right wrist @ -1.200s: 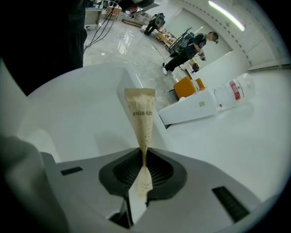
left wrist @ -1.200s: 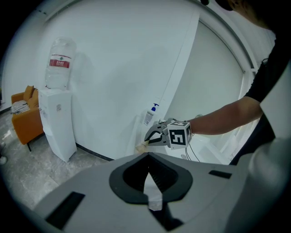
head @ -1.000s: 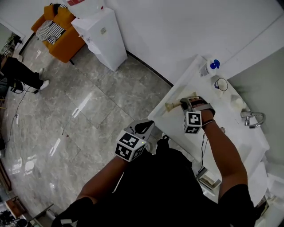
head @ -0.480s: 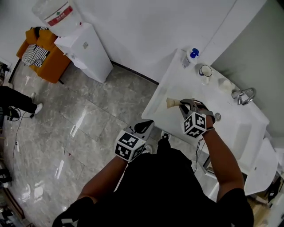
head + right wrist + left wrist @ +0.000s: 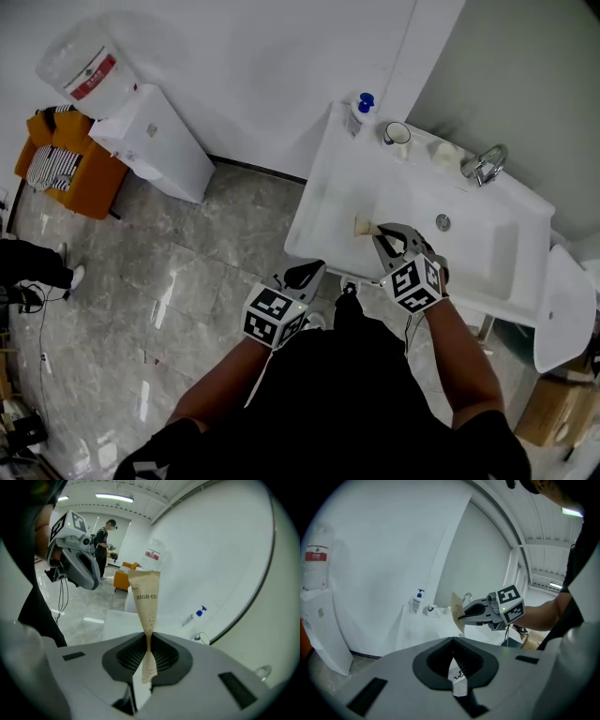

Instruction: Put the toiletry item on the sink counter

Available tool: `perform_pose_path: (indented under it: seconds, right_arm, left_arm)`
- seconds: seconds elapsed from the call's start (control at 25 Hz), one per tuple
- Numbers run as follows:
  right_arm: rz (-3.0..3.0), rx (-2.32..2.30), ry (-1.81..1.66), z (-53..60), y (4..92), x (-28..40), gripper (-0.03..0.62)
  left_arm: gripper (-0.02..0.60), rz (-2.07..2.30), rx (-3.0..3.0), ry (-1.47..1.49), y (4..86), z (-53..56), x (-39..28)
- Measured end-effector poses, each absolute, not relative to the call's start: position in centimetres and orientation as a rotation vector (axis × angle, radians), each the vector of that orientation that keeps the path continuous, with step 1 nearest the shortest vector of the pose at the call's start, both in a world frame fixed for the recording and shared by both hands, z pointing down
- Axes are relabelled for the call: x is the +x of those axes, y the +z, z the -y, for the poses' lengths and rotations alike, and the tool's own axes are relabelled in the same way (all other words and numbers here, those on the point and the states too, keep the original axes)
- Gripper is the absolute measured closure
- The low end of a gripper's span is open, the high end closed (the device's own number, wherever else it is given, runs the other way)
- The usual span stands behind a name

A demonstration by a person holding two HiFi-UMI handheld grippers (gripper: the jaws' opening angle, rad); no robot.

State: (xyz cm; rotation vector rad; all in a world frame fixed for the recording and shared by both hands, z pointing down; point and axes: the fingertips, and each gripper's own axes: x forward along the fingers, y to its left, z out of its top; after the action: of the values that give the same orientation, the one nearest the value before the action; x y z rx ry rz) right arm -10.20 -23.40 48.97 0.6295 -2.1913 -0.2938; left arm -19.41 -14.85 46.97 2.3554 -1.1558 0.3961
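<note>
The toiletry item (image 5: 147,603) is a flat, tan paper sachet, wide at the far end and tapering to a narrow waist, speckled with small dark dots and printed with "HIGH-EN" near the top. The right gripper (image 5: 380,234) has its fingers closed on that waist, and the sachet's pale lower tail hangs out below them. From the head view the sachet is only a small beige patch over the front left part of the white sink surface (image 5: 333,178), and whether it touches cannot be told there. The left gripper view shows it side-on, standing up from the right gripper's tips in the air, with the tap (image 5: 486,164) behind. The right gripper view alone gives the print and a person (image 5: 104,538) standing far back near an orange chair (image 5: 58,164). The left gripper (image 5: 305,273) is off the surface's front edge, over the floor, its fingers brought together; a small white slip shows at their seam, and I cannot tell what it is. At the back of the surface stand a blue-topped pump bottle (image 5: 360,105) and a cup (image 5: 397,134).
</note>
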Motion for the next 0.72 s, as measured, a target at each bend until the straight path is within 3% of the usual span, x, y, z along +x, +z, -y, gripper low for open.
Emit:
perform_pose_path:
  seconds: [0.32,0.72]
  right_arm:
    - [2.25,0.891,-0.157,19.4,45.7,-5.8,0.565]
    - [2.418,1.313,0.293,16.9,42.8,2.4,0.565]
  left_arm:
    - [0.581,0.995,2.467,0.422,46.4,13.8,-15.2]
    - [0.581,0.823,2.574,0.423,45.7,13.4,-8.8]
